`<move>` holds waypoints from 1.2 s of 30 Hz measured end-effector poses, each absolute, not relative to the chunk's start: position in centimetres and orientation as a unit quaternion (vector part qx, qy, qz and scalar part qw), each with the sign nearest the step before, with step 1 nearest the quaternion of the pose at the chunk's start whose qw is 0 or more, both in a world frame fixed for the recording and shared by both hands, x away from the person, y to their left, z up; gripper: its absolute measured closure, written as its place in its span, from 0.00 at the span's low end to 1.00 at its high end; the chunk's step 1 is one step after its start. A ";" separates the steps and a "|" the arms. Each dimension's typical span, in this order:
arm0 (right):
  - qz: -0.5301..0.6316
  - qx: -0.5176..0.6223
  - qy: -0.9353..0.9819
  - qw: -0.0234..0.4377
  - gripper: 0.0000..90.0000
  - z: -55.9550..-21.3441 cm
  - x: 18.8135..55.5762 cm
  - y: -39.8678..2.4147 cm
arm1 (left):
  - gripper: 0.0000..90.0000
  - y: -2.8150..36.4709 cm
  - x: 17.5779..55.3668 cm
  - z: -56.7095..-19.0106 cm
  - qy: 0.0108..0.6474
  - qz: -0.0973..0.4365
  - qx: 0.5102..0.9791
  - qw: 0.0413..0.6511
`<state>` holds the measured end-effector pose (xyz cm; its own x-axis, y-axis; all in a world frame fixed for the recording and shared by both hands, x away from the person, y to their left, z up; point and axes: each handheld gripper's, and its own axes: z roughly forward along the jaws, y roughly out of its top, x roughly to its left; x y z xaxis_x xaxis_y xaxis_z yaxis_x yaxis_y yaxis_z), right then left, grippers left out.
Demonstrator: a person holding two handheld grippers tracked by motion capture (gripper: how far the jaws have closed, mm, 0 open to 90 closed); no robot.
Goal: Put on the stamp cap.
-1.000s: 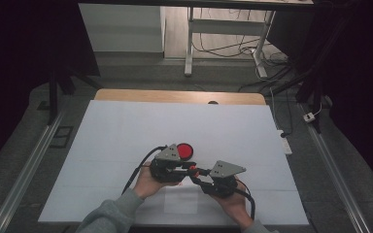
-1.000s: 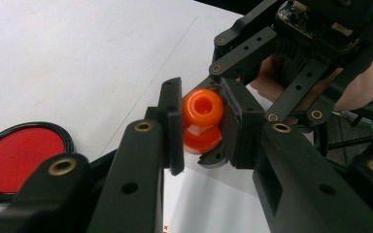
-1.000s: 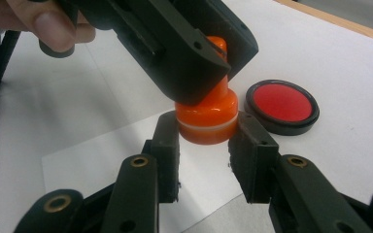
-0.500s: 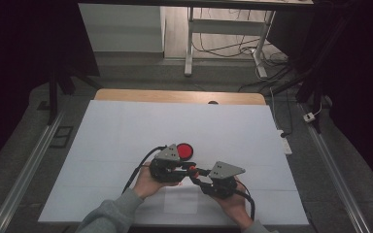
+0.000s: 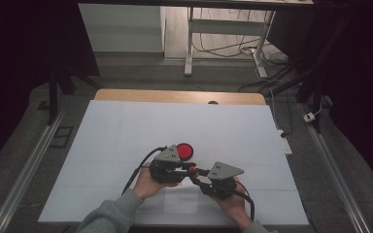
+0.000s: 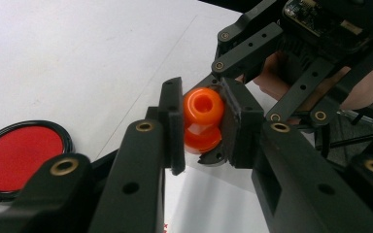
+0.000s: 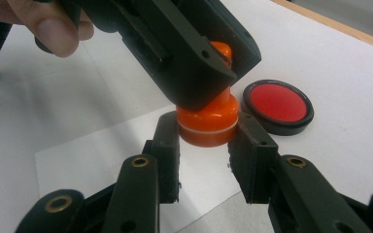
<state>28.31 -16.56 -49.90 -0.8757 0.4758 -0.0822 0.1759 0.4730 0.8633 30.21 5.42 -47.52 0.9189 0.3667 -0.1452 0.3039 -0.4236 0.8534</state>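
Right gripper view: both tools (image 7: 204, 155) (image 7: 194, 68) clench a glossy orange stamp (image 7: 207, 124) with a narrower knob.

Knobbed piece (image 6: 202, 119) between both hand-held grippers, disc (image 5: 185, 151) just behind, probably apart

I am working in what looks like a lab or recording room. A white sheet (image 5: 184, 131) covers a wooden table (image 5: 179, 96), metal rails (image 5: 24, 174) run along both sides on a grey floor, loose cables (image 5: 233, 48) trail behind a metal frame (image 5: 190, 43), and dark curtains close in the edges.
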 end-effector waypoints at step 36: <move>0.471 0.196 0.848 0.143 0.72 -50.3 28.7 -16.6 | 0.81 5.2 30.1 -48.1 0.208 0.036 0.844 0.493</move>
